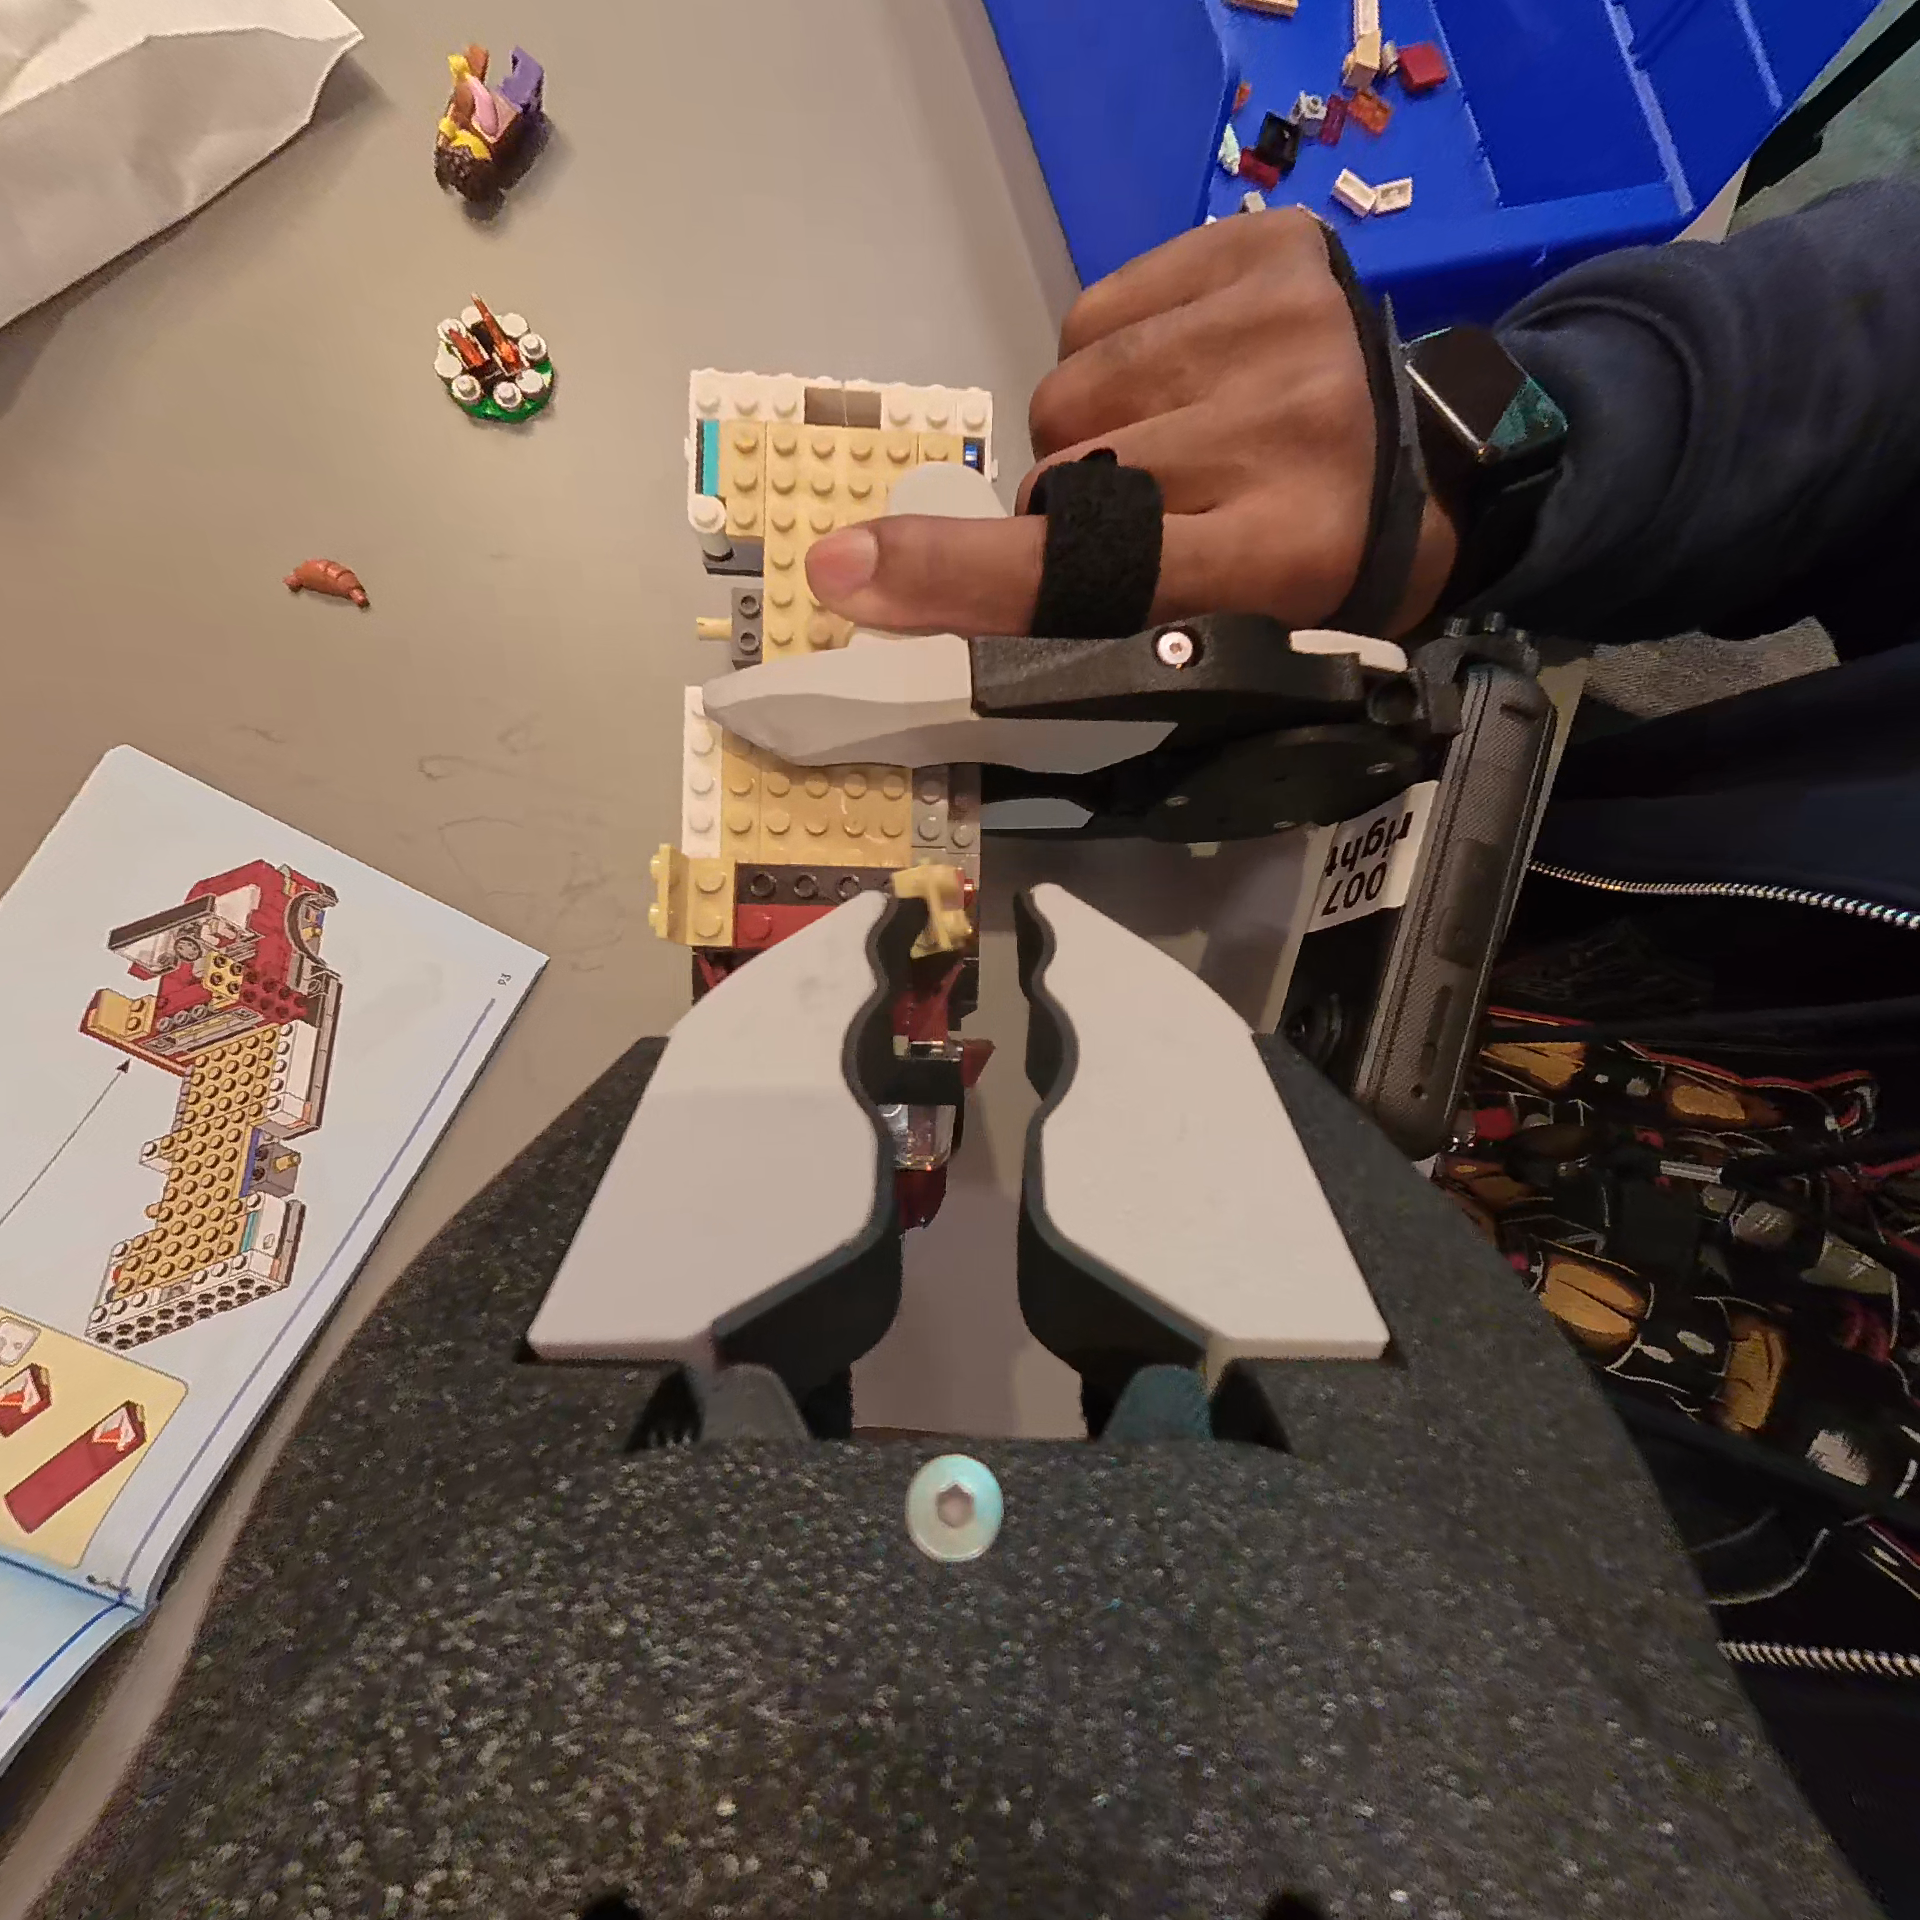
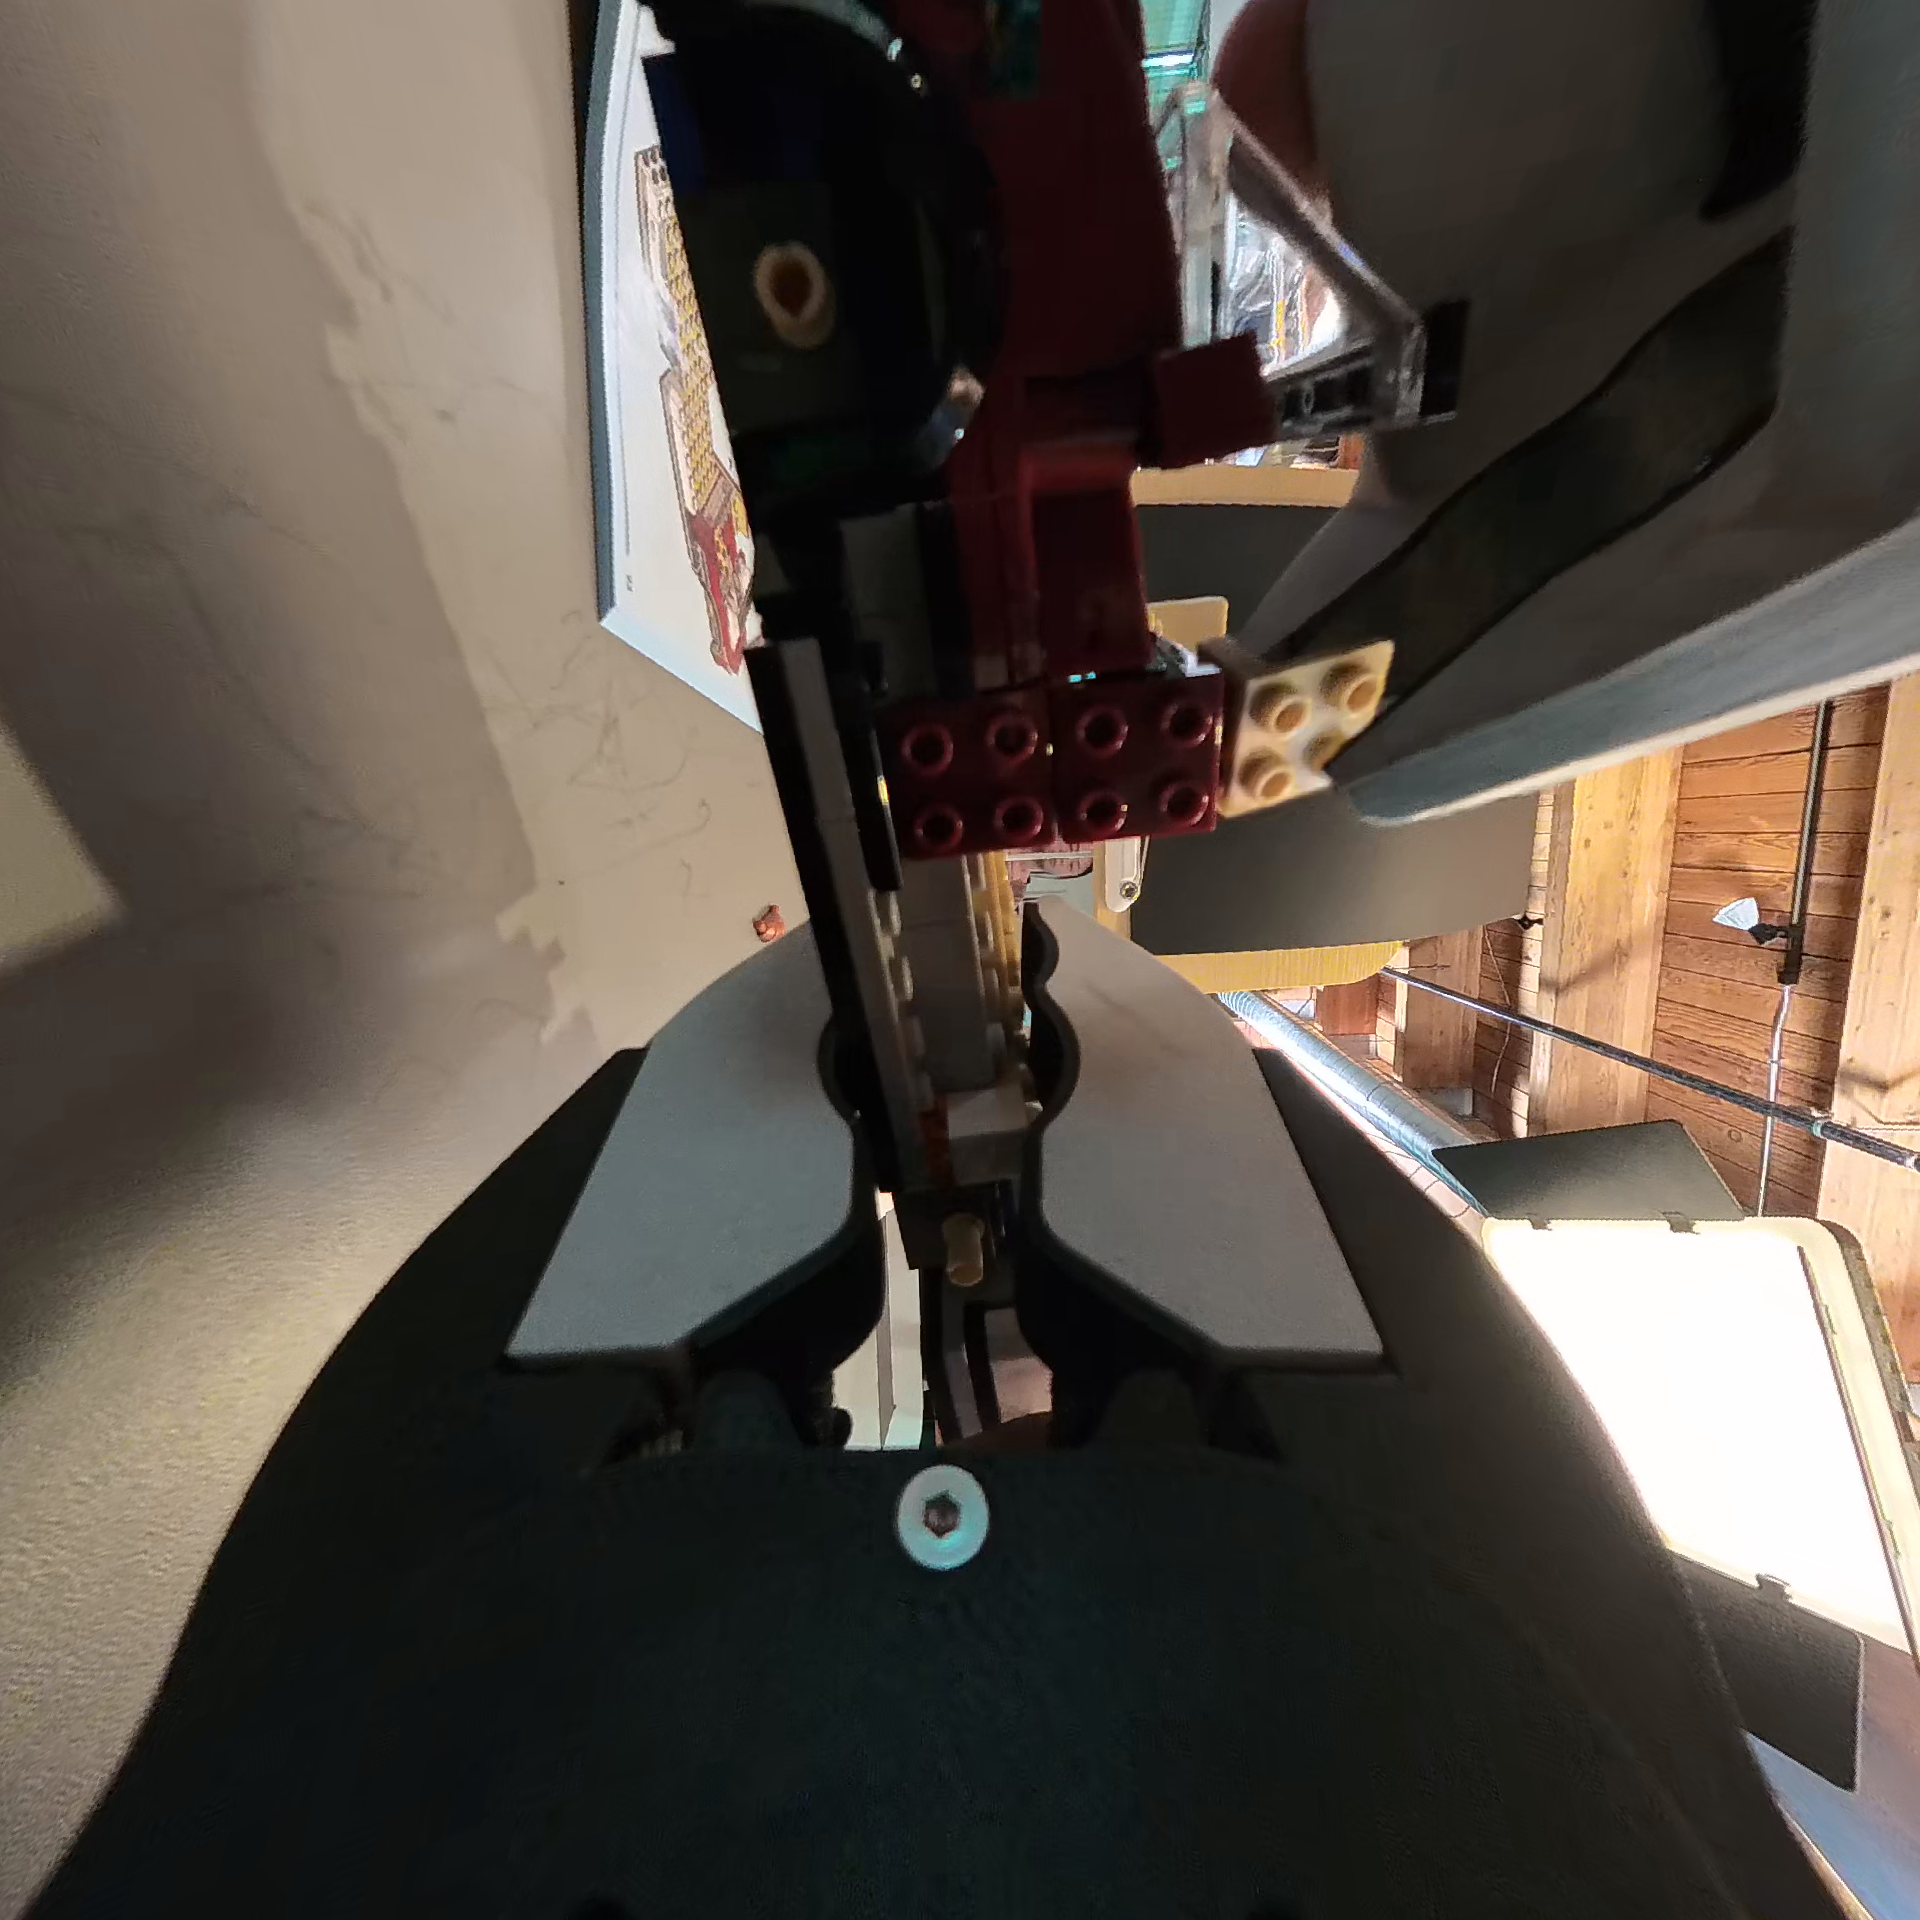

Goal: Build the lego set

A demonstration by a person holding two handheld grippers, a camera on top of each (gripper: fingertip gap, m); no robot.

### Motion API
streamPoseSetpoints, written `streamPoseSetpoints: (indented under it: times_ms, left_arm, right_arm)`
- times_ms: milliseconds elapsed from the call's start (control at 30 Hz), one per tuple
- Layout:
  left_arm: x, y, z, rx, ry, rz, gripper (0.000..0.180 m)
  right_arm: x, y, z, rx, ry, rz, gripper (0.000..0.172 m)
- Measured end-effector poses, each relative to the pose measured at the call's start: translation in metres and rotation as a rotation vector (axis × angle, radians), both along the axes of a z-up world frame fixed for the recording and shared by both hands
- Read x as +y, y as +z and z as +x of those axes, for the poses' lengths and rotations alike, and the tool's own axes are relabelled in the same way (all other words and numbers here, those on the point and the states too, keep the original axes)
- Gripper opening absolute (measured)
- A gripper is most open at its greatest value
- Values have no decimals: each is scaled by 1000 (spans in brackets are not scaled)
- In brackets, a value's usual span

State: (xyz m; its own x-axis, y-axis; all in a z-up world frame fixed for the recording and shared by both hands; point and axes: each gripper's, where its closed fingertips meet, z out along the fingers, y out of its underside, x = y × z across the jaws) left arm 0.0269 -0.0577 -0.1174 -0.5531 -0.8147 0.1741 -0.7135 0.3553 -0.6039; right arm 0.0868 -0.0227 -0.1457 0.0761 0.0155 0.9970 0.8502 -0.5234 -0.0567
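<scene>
The left gripper reaches forward level over the table, its jaws parted, a small tan piece loose beside its left fingertip, while the right gripper, turned sideways in a strapped hand, clamps the brick model.

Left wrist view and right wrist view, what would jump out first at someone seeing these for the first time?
The long tan, white and dark red brick model in mid-frame, clamped across its middle by the right gripper in a strapped hand. At its near end the left gripper stands open around a small tan piece. An open instruction booklet lies left, and a blue bin of loose bricks sits at top right.
</scene>
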Motion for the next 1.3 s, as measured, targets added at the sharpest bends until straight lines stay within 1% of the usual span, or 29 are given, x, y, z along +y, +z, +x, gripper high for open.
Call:
streamPoseSetpoints:
  times_ms: [100,233,400,467,567,700,767,833,900,1000,1167,1300]
  left_arm:
    - [-1,6,-1,-30,-13,5,26]
    - [-1,15,-2,-76,-11,-11,27]
    - [5,13,-2,-106,12,-23,29]
    - [6,19,-2,-171,22,-41,29]
    - [13,32,-1,-334,66,-72,29]
    - [39,42,-9,-538,170,-87,30]
    - [51,38,-16,-578,212,-112,32]
    - [61,26,-22,-588,228,-119,36]
    - [72,10,-24,-573,255,-108,37]
    - [79,-10,-27,-525,244,-90,42]
    - [73,-24,-21,-515,134,-136,52]
    - [69,-34,-12,-499,103,-216,63]
  right_arm:
    - [0,1,1,6,-3,4,25]
    - [0,2,1,18,-1,14,25]
    - [1,-2,0,37,3,2,25]
    - [1,-3,1,55,3,5,25]
    - [0,-5,5,82,-4,7,25]
    - [0,-9,12,115,-25,11,25]
    - [0,-12,15,129,-30,3,25]
    - [0,-16,17,148,-36,-7,25]
    - [2,-20,18,172,-36,-12,25]
    - [3,-23,19,175,-43,-18,26]
    - [5,-23,20,196,-50,2,25]
    - [7,-24,22,218,-66,17,25]
